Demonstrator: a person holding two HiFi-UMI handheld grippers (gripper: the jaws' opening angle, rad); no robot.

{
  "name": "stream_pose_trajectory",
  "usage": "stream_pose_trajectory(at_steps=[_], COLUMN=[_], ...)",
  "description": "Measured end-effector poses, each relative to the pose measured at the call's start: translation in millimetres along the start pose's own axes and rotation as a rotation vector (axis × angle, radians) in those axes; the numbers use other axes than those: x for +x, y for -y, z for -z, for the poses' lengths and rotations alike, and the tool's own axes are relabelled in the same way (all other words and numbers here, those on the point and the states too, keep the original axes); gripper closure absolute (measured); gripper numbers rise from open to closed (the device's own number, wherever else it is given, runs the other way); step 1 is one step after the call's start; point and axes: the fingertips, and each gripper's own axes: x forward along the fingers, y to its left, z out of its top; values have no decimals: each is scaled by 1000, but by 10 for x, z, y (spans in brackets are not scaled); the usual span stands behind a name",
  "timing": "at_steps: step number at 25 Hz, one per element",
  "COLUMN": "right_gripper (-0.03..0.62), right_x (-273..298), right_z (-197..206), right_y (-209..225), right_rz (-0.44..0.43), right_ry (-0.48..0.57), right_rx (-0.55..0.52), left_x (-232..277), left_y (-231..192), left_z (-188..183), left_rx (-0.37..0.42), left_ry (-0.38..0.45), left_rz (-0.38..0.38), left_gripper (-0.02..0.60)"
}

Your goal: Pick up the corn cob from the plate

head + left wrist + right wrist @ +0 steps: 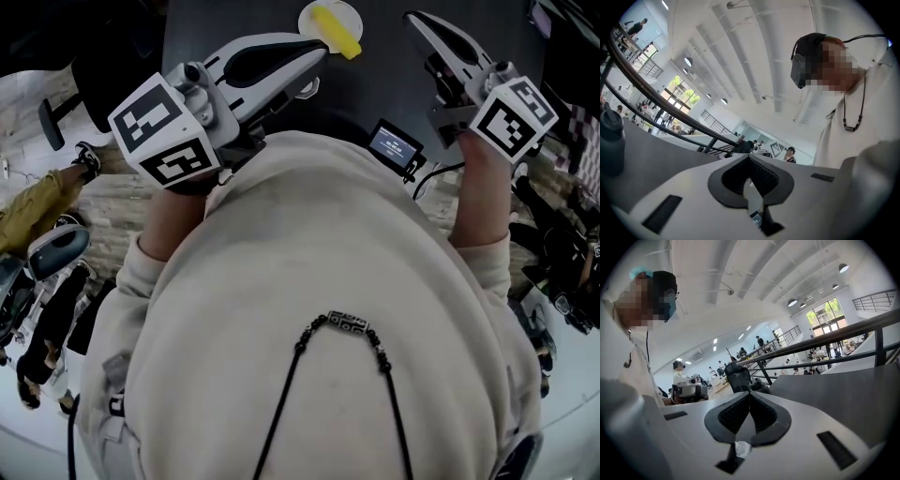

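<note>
Head view: left claw and right claw both closed, empty, near corn cob on plate; screen text unreadable.

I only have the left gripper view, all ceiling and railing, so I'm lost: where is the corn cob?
Observer: In the head view the corn cob lies on the white plate, with one end over its rim.
Operator: How close is the left gripper?
Observer: The left gripper has its tip just beside the plate, not touching the cob.
Operator: And the right one?
Observer: The right gripper is off to the plate's other side, jaws shut on nothing.
</note>
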Motion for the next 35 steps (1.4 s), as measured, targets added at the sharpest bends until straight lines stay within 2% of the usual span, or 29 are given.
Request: stream_pose_trajectory(at_steps=[5,7,21,35], right_gripper=[577,577,577,574], right_x=[66,81,151,573], right_z=[44,63,61,606], right_y=[89,94,248,687], right_rz=[-14,-19,-18,-2], right_ry=[-15,-23,-32,-219], right_rx=[-10,-16,13,21], left_x=[74,92,-22,-270], left_y=[-12,9,-5,-101], left_z=[-4,54,9,16], left_rx=[-79,-95,-92,-117], left_ry=[68,63,90,147], left_rz=[-4,-11,-47,-143], left_gripper=[581,581,581,581])
